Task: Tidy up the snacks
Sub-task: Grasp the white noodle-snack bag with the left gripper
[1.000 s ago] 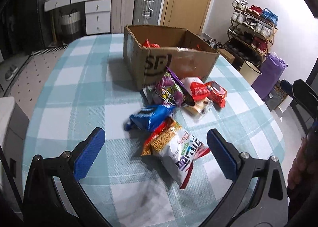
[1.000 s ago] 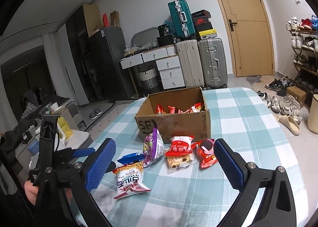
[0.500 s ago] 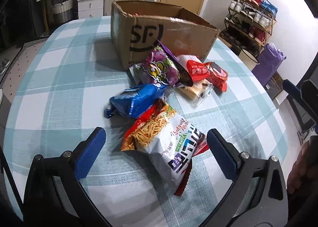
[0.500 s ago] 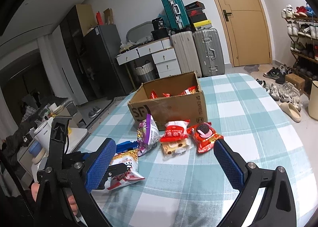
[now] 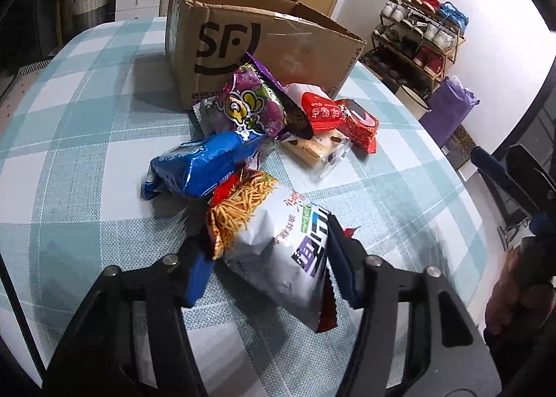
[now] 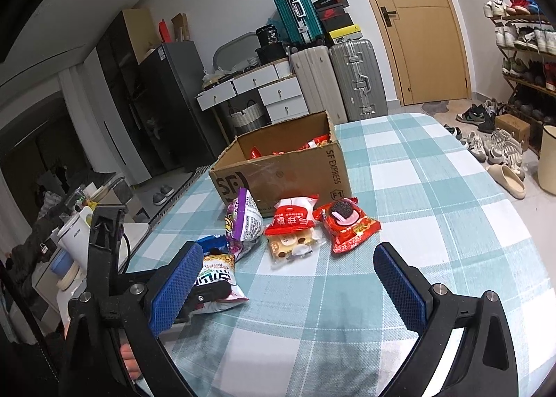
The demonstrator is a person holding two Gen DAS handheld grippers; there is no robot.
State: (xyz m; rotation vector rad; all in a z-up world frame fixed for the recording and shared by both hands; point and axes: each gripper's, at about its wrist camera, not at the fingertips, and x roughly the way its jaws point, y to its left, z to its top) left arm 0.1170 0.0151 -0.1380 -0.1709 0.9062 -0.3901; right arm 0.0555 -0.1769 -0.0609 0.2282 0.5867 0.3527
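A white bag of noodle snacks point(image 5: 278, 240) lies nearest on the checked table, also visible low in the right wrist view point(image 6: 217, 275). My left gripper point(image 5: 267, 244) straddles it; its jaws are closing and both blue pads press the bag's sides. Behind it lie a blue pack point(image 5: 201, 164), a purple bag point(image 5: 250, 105), a red-and-white biscuit pack point(image 6: 292, 223) and a red pack point(image 6: 347, 223). The open cardboard box point(image 6: 285, 167) holds several red packs. My right gripper point(image 6: 288, 278) hovers open over bare cloth in front of the pile.
The round table point(image 6: 434, 188) with a teal checked cloth drops off at the right toward shoes and a shoe rack point(image 5: 420, 35). Suitcases point(image 6: 351, 77) and white drawers stand by the far wall. A white kettle point(image 6: 74, 237) sits left of the table.
My left gripper came down and forward onto the white bag, and its wide jaws narrowed onto the bag's sides. The right gripper sank slightly toward the table, still open.
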